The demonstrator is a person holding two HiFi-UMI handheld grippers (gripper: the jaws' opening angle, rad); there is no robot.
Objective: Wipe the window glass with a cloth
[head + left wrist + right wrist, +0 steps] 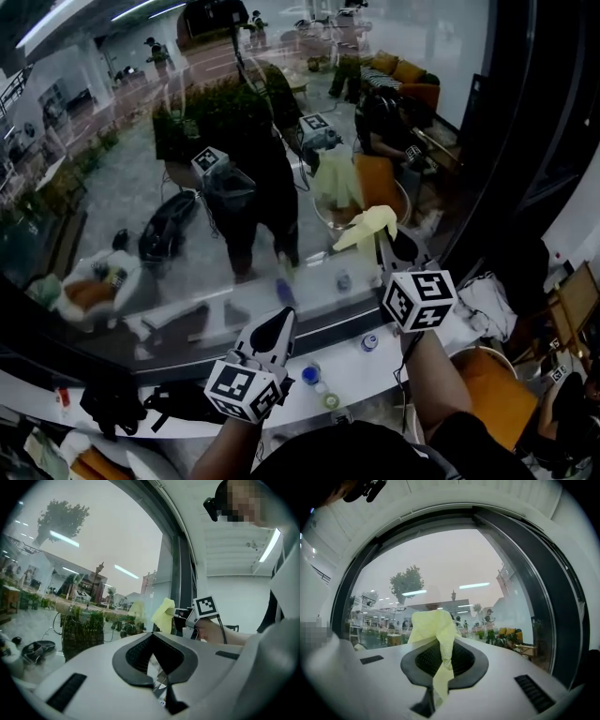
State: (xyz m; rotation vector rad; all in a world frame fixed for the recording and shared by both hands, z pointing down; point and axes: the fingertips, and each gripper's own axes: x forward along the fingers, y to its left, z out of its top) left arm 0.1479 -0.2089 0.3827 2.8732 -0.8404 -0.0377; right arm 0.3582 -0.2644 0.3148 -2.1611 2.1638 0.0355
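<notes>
The right tool (386, 242) is clenched on a soft, crumpled yellow cloth (367, 225). The cloth sticks out past the tool's tips in a floppy bunch. A thin strip of it hangs down between the dark ribbed pads (468, 663). The bunch is held up near the smooth, shiny window glass (141, 216), but I cannot tell if it touches. The left tool (278, 328) is lower and to the left, well apart from the cloth. Its white pointed jaws are closed together with nothing in them.

Dim head view, glass (187, 169) thick with reflections (perhaps glare); fisheye edges dark.
</notes>
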